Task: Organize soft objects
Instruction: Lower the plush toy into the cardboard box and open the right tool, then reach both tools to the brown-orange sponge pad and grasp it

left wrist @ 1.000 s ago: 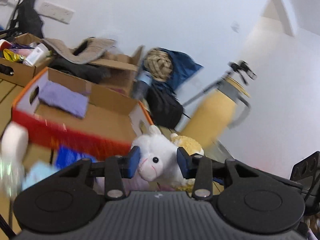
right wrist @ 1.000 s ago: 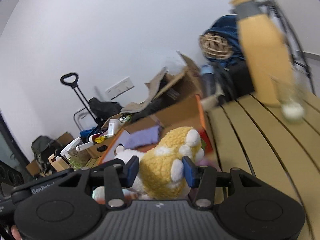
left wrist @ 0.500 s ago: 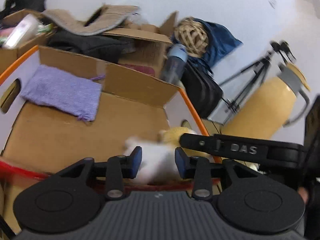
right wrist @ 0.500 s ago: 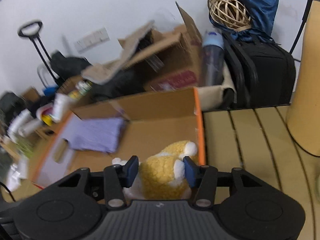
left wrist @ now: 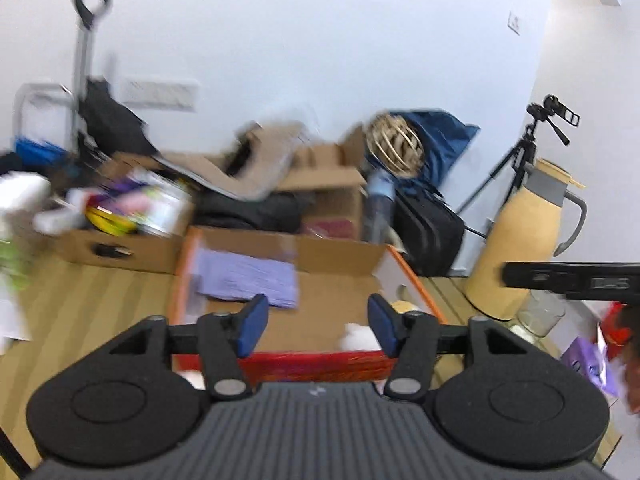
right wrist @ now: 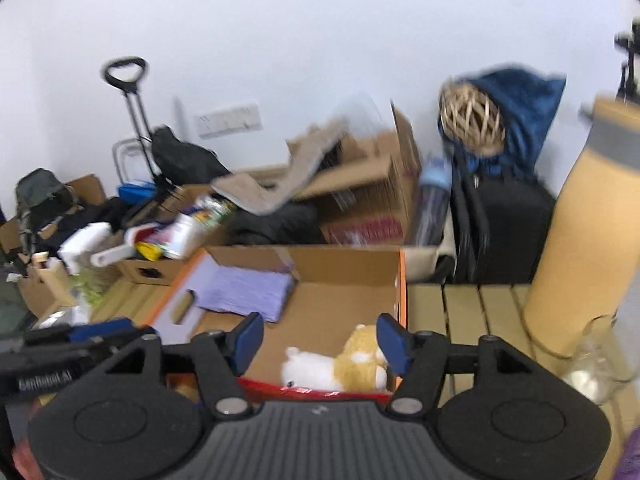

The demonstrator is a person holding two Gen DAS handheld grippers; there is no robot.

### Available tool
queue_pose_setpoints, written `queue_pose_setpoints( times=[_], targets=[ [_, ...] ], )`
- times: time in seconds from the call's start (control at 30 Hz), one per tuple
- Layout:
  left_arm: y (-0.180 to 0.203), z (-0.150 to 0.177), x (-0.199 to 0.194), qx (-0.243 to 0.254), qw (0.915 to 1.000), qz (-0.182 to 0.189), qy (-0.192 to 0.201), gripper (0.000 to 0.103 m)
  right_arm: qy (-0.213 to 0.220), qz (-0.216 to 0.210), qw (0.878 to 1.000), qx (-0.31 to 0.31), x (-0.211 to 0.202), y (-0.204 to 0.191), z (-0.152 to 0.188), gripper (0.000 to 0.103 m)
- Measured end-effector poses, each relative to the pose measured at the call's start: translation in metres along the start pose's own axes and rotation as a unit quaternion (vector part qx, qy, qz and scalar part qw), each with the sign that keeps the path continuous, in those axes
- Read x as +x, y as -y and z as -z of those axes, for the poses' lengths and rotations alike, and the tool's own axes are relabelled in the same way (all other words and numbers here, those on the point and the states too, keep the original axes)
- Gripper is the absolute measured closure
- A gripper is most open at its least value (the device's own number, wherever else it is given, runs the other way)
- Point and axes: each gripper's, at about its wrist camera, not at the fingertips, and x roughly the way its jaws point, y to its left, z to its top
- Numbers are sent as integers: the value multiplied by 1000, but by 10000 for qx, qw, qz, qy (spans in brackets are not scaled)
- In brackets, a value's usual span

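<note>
Wooden slats make up the desk (right wrist: pixel 460 308) beneath my two claws, set against a plain white wall (right wrist: pixel 300 40) lined with clutter: open cardboard cartons, a black bag (right wrist: pixel 504 232), a blue cloth over a wicker ball (right wrist: pixel 472 120) and a hand trolley (right wrist: pixel 132 112). On the slats sits a cardboard box (right wrist: pixel 402 280) with an orange rim. My right claw (right wrist: pixel 320 344) hangs wide open over its near edge, gripping nothing. My left claw (left wrist: pixel 316 326) is likewise spread wide and holds nothing. Inside the box, a white plush toy (right wrist: pixel 312 372) and a yellow plush toy (right wrist: pixel 360 364) lie touching in the near right corner; a folded purple cloth (right wrist: pixel 248 292) rests at the far left. A tall tan jug (left wrist: pixel 516 240) and a glass jar (right wrist: pixel 600 356) stand on the desk to the right of the box. A tripod (left wrist: pixel 516 168) stands behind the jug. Much of the background is blurred.
</note>
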Motion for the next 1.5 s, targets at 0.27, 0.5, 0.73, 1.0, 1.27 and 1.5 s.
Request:
queue_pose_setpoints(
  times=[0.27,0.5,0.73,1.0,1.27,1.5],
  targets=[
    [1,59,-155,378,9921,-539,1063,10,836,-30,9958,-373,-142,-65,99,26],
    [2,154,-256,402,9873,-621,1404,0,1271,22,9898,-649,-212,-65,190,17],
    [10,243,-321,604,9794,-1016,1639,0,1395,-175,9886,-549,-257,-104,278,10],
    [14,275,-327,763,9852,-820,1297,0,1211,-298,9896,-716,-257,-121,335,7],
    [14,271,-291,695,9898,-668,1046,0,1146,-328,9914,-549,-228,-110,319,8],
    [9,244,-224,567,9935,-467,867,0,1004,-391,9938,-263,-172,-97,290,15]
  ],
)
